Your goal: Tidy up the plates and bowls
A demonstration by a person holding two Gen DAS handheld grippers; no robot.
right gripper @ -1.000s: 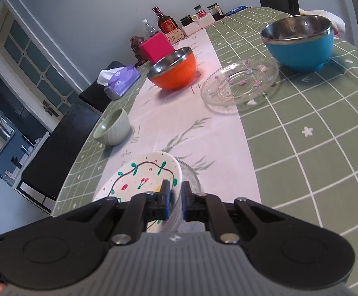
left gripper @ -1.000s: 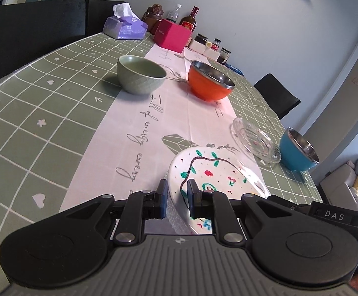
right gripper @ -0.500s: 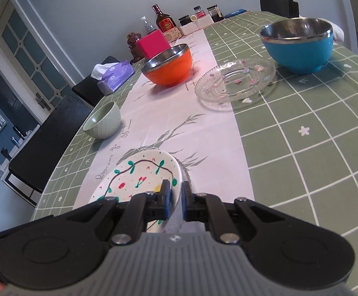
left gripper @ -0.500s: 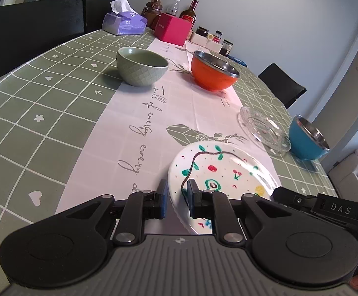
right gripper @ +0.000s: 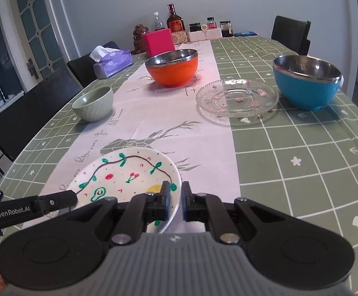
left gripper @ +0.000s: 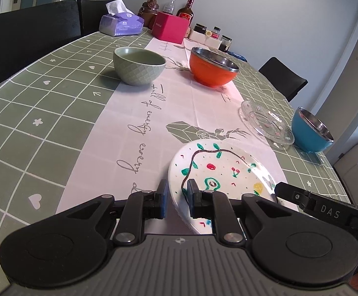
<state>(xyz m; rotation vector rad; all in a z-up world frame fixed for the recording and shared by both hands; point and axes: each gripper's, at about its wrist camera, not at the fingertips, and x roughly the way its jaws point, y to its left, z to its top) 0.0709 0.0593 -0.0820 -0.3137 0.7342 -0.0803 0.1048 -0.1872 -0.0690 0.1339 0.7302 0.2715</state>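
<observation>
A white painted plate [left gripper: 218, 172] [right gripper: 127, 175] is held at the table's near end. My left gripper [left gripper: 177, 198] is shut on its left rim and my right gripper [right gripper: 175, 201] is shut on its right rim. A clear glass plate [left gripper: 265, 122] [right gripper: 237, 97] lies further along on the right, beside a blue bowl [left gripper: 311, 133] [right gripper: 307, 81]. An orange bowl [left gripper: 212, 70] [right gripper: 172, 70] stands on the white runner. A green bowl [left gripper: 138, 65] [right gripper: 94, 103] stands to the left.
At the far end of the table [right gripper: 302, 148] stand a purple tissue box [left gripper: 119, 24], a pink box [left gripper: 170, 30], bottles [right gripper: 175, 23] and jars [left gripper: 214, 35]. Black chairs [left gripper: 26, 46] line the left side; another chair [right gripper: 291, 33] stands at the far right.
Both grippers have held the painted plate throughout. The plate has come down from a tilt to nearly level, and both views have swung to look along the table.
</observation>
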